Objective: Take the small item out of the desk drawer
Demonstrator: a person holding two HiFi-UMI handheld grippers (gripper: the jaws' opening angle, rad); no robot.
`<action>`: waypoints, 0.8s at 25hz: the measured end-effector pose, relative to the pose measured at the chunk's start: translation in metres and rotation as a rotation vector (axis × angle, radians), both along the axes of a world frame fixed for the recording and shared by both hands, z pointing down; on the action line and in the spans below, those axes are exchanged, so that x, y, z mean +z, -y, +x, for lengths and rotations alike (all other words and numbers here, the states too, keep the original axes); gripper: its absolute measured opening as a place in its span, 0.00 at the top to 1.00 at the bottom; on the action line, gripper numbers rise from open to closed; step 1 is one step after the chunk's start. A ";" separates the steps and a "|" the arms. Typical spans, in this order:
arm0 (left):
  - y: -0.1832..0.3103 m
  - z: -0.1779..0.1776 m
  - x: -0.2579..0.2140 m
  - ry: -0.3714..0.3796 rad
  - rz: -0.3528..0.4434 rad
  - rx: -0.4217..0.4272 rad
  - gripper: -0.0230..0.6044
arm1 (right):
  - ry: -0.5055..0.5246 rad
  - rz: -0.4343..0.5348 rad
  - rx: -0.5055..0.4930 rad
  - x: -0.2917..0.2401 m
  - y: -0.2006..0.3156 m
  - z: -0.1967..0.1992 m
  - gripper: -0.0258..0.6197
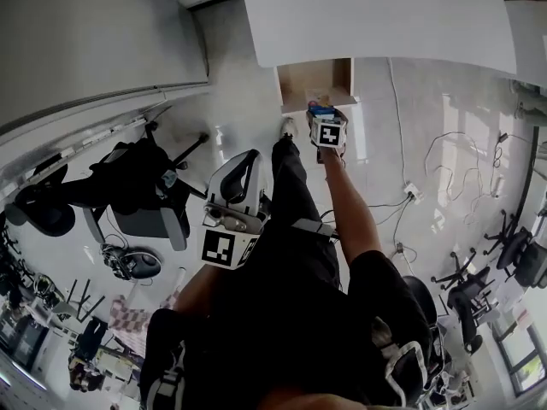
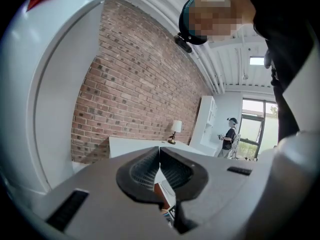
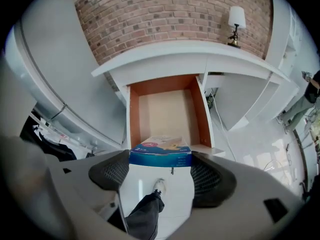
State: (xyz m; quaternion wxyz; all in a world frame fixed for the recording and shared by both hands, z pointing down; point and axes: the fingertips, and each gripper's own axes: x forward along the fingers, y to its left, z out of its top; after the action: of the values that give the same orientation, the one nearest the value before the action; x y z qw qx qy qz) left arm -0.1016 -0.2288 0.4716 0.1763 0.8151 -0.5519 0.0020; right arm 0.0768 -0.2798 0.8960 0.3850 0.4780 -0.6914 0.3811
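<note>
pale office floor, white desk [image 1: 376,15] up top, wooden drawer [image 1: 314,82] pulled open. head view: right gripper [image 1: 325,120] out at the drawer front, left gripper [image 1: 238,196] back by the body. left gripper view: jaws closed together, nothing between, brick wall [image 2: 135,79] beyond. right gripper view: clamped on blue box [image 3: 160,155] at the drawer's front edge.

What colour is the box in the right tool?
Blue box, pale printed top; best in right gripper view.
</note>
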 end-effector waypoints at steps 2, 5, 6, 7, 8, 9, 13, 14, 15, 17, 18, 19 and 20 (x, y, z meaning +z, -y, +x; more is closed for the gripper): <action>-0.025 -0.006 -0.011 0.002 0.022 0.010 0.95 | 0.003 0.016 0.008 -0.022 -0.024 0.000 0.36; -0.070 -0.017 -0.034 0.013 0.062 0.025 0.95 | 0.033 0.094 0.014 -0.073 -0.058 -0.006 0.36; -0.085 -0.022 -0.042 0.015 0.079 0.029 0.95 | 0.044 0.128 0.018 -0.093 -0.069 -0.008 0.36; -0.100 -0.025 -0.050 0.015 0.100 0.034 0.95 | 0.055 0.164 0.024 -0.113 -0.080 -0.009 0.36; -0.113 -0.028 -0.059 0.014 0.123 0.040 0.95 | 0.065 0.202 0.033 -0.134 -0.089 -0.009 0.36; -0.127 -0.030 -0.067 0.013 0.147 0.046 0.95 | 0.076 0.243 0.043 -0.156 -0.099 -0.007 0.36; -0.192 -0.030 -0.093 0.005 0.203 0.068 0.95 | 0.131 0.402 0.065 -0.243 -0.158 0.001 0.36; -0.209 -0.028 -0.098 0.002 0.209 0.076 0.95 | 0.146 0.437 0.070 -0.263 -0.175 0.003 0.36; -0.224 -0.027 -0.103 0.000 0.215 0.086 0.95 | 0.156 0.471 0.074 -0.282 -0.191 0.004 0.36; -0.251 -0.024 -0.111 -0.008 0.226 0.108 0.95 | 0.167 0.539 0.082 -0.318 -0.220 0.007 0.36; -0.263 -0.022 -0.114 -0.011 0.230 0.119 0.95 | 0.173 0.571 0.086 -0.335 -0.234 0.008 0.36; -0.273 -0.019 -0.116 -0.016 0.233 0.129 0.95 | 0.180 0.602 0.093 -0.350 -0.245 0.010 0.36; -0.282 -0.016 -0.118 -0.020 0.235 0.139 0.95 | 0.189 0.632 0.101 -0.365 -0.256 0.012 0.36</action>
State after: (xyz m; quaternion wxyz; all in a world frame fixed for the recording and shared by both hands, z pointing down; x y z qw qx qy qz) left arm -0.1175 0.0531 0.3533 0.0843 0.8663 -0.4888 -0.0587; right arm 0.0886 -0.0235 0.5306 0.1325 0.5701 -0.7834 0.2092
